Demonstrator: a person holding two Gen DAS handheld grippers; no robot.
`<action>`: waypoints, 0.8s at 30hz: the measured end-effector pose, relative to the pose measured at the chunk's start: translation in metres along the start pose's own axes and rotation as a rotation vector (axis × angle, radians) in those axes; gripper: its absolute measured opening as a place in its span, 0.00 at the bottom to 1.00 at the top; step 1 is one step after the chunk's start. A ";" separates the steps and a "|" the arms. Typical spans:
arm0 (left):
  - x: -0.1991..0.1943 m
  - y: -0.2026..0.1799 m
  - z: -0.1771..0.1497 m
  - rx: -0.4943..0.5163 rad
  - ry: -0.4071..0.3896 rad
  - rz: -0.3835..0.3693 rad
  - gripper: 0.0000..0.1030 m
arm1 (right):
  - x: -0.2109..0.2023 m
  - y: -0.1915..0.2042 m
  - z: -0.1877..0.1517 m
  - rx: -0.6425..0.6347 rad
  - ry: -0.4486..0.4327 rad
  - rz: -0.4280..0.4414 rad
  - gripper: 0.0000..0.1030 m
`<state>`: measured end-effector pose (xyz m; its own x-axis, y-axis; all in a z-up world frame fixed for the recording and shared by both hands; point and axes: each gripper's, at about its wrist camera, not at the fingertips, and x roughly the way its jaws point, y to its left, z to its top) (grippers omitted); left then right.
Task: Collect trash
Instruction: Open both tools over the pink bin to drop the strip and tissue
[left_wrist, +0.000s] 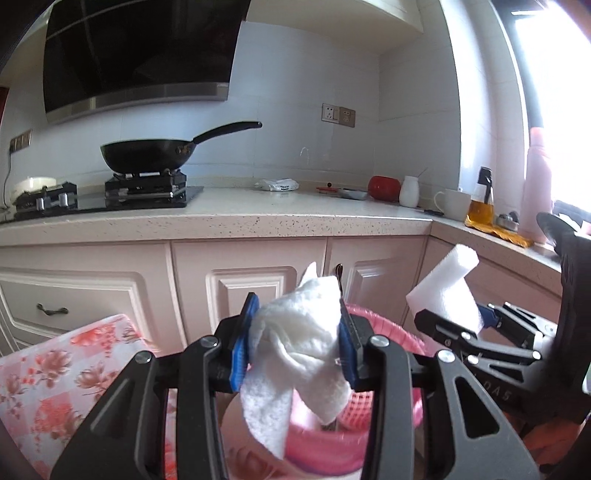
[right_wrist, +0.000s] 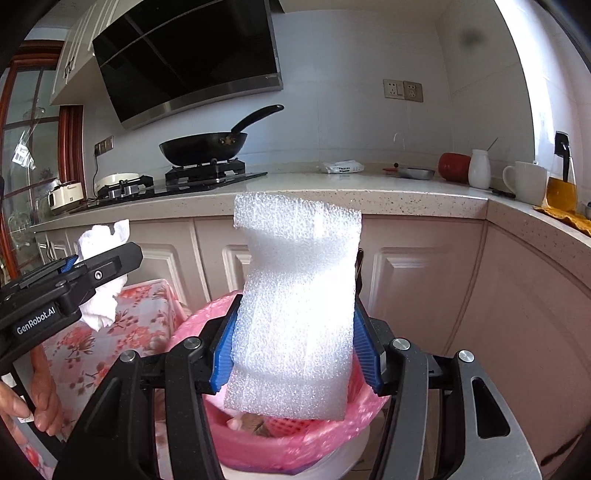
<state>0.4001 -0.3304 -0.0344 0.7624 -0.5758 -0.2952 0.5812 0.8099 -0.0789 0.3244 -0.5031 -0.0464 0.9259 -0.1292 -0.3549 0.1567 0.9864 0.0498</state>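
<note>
With a crumpled white tissue (left_wrist: 299, 339) clamped in the left gripper (left_wrist: 295, 343) and a foam sheet (right_wrist: 299, 306) clamped in the right gripper (right_wrist: 295, 343), both held above the pink-lined trash bin (right_wrist: 295, 443), the light foam could be dropped outside the rim if released off-centre.

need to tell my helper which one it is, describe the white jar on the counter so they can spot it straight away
Follow the speckled countertop right from the stove and black wok toward the corner. There a small white jar stands between a red pot and a white mug. Unlike the mug it has no handle and narrows at the neck.
</note>
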 end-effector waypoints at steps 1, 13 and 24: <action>0.008 0.000 0.001 -0.014 0.006 -0.002 0.39 | 0.006 -0.002 0.001 -0.001 0.004 0.002 0.51; 0.061 0.009 -0.006 -0.130 0.029 0.003 0.76 | 0.060 -0.026 0.002 0.014 0.019 0.034 0.65; 0.028 0.019 -0.007 -0.064 -0.020 0.130 0.94 | 0.035 -0.027 -0.005 0.011 0.018 0.021 0.67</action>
<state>0.4306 -0.3306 -0.0505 0.8359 -0.4671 -0.2883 0.4582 0.8830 -0.1019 0.3510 -0.5337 -0.0654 0.9228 -0.1070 -0.3701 0.1417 0.9876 0.0679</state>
